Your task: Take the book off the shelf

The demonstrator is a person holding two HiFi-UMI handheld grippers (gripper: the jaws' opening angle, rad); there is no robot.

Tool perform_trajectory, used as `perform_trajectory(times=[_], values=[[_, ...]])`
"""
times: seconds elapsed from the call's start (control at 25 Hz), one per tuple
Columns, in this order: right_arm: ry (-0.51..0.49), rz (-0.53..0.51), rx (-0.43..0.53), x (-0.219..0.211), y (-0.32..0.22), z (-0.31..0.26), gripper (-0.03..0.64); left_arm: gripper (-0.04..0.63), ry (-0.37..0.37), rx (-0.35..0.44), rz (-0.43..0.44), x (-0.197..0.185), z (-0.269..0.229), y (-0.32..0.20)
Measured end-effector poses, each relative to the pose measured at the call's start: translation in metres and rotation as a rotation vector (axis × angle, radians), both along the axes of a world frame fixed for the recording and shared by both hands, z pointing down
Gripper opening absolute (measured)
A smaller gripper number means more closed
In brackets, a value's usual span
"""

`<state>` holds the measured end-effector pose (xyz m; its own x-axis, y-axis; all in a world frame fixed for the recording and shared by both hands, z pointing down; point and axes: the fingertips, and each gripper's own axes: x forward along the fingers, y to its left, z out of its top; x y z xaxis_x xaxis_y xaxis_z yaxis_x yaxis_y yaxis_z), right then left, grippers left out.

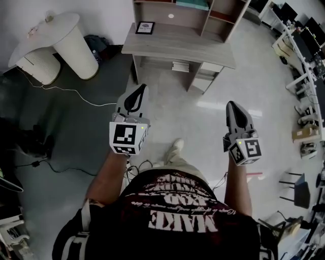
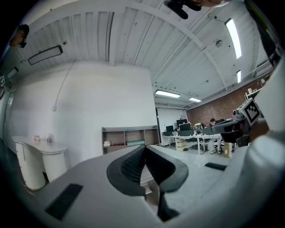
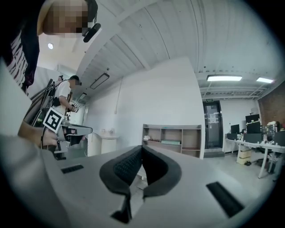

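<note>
Both jaws of the left tool (image 1: 142,87) are pressing together with nothing between them, and the right tool (image 1: 231,103) is closed and empty in the same way. I am holding the two side by side, well apart from each other, and both are pointing toward the table (image 1: 177,51) from some way back. The shelf (image 1: 223,14) is standing along the table's far edge. The book (image 1: 193,4), teal and lying flat, is resting in the shelf's middle compartment, far from either tool. A small framed picture (image 1: 145,28) is sitting on the table in front of the shelf's left end, and a white round stand (image 1: 66,30) is standing on the floor to the table's left.
</note>
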<state>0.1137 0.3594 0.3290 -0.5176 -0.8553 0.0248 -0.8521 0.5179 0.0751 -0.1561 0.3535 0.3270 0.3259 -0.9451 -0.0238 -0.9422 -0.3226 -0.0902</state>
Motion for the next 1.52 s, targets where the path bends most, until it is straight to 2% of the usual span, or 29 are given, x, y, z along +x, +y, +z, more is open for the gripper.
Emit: perform_trajectory(times=[0.16,0.32,0.52,0.6,0.84,1.0,1.32,1.52], values=[[-0.015,-0.002,-0.007,0.008,-0.014,0.010,0.005,0.008,0.015,-0.001,0.006,0.004,0.000,-0.011],[-0.003,-0.016,-0.021,0.008,-0.042,0.017,0.005,0.008,-0.010,-0.007,-0.001,0.008,0.002,-0.036],[-0.034,-0.022,-0.015,0.010,-0.085,0.017,0.005,0.008,-0.046,-0.033,0.009,0.023,0.016,-0.079],[-0.017,-0.026,-0.011,0.015,-0.101,0.021,0.005,0.008,-0.056,-0.046,0.015,0.030,0.022,-0.097],[-0.023,-0.039,-0.042,0.025,-0.155,0.031,0.005,0.008,-0.054,-0.053,0.035,0.051,0.025,-0.153],[0.006,-0.054,-0.042,0.039,-0.187,0.039,0.005,0.008,-0.052,-0.064,0.016,0.058,0.026,-0.187],[-0.025,-0.090,-0.023,0.067,-0.236,0.030,0.005,0.008,-0.069,-0.031,-0.022,0.068,-0.002,-0.227],[-0.046,-0.124,-0.062,0.065,-0.247,0.044,0.005,0.008,-0.091,-0.031,-0.040,0.069,-0.003,-0.236]])
